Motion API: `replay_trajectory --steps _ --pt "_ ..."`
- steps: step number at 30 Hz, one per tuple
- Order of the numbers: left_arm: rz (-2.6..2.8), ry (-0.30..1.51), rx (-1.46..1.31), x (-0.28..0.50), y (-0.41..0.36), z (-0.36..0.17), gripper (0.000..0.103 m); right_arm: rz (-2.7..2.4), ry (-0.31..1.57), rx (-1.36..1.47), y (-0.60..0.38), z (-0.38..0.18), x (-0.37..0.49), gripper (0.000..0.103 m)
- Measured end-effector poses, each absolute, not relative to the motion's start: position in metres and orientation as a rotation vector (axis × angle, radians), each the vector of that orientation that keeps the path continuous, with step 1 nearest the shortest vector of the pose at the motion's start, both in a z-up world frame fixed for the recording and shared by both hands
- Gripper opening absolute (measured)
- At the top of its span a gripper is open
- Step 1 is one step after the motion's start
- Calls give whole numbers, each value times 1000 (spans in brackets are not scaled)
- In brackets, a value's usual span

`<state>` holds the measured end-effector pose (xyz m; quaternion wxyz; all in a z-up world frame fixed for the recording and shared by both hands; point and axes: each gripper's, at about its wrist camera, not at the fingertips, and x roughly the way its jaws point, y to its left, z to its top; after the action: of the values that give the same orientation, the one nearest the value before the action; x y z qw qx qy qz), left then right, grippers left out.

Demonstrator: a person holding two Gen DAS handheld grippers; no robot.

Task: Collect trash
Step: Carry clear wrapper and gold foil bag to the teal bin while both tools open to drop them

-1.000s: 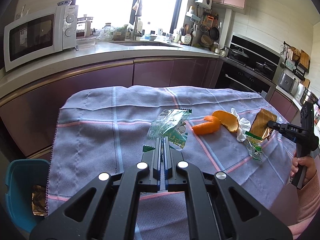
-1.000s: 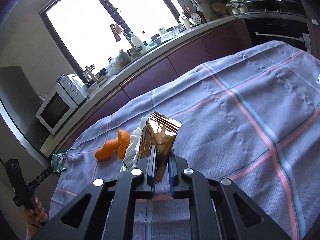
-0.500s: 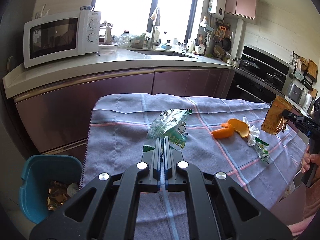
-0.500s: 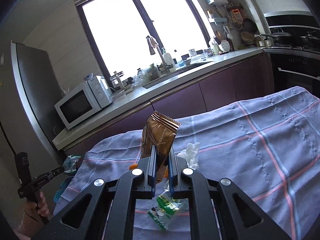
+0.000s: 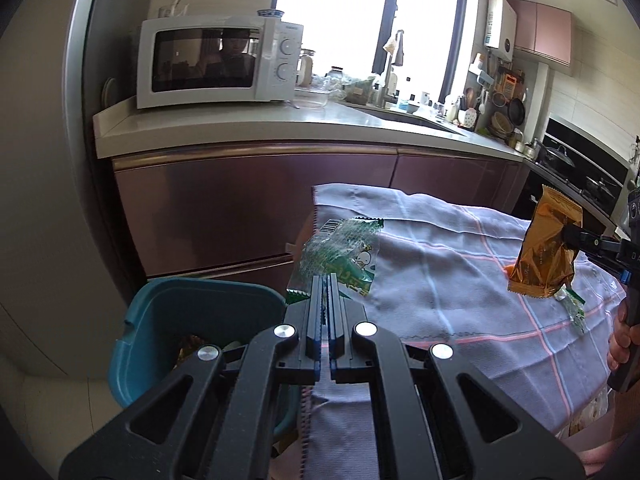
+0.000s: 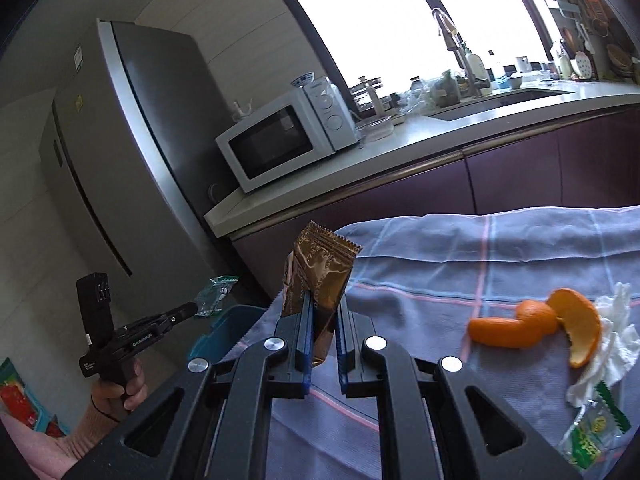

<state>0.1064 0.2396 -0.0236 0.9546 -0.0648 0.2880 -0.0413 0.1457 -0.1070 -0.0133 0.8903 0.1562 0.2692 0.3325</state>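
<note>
My left gripper (image 5: 325,280) is shut on a clear green snack wrapper (image 5: 340,254), held in the air at the table's left edge, just right of the blue bin (image 5: 160,316). From the right wrist view that same left gripper (image 6: 194,309) and its wrapper (image 6: 214,295) hang near the bin (image 6: 226,330). My right gripper (image 6: 323,304) is shut on a gold-brown foil packet (image 6: 318,276), raised over the cloth; the left wrist view shows this packet (image 5: 546,248) at the far right. Orange peel (image 6: 536,326), a white tissue (image 6: 608,356) and another green wrapper (image 6: 592,436) lie on the cloth.
A blue-grey checked cloth (image 5: 460,264) covers the table. The bin on the floor holds some trash. Behind are purple cabinets (image 5: 248,208), a counter with a white microwave (image 5: 220,60), a sink, and a grey fridge (image 6: 120,160). A hand (image 6: 116,392) holds the left gripper's handle.
Both grippers have swung left with their wrappers. The bin has come from the left edge of the left wrist view to just beside the held green wrapper. The gold packet rose off the cloth.
</note>
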Motion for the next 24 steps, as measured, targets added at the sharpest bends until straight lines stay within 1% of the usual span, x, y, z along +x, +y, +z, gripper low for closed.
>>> replay_trajectory --steps 10,24 --pt "31 647 -177 109 300 -56 3 880 649 226 11 -20 177 9" --pt "90 720 -208 128 330 -93 3 950 805 128 102 -51 205 9"
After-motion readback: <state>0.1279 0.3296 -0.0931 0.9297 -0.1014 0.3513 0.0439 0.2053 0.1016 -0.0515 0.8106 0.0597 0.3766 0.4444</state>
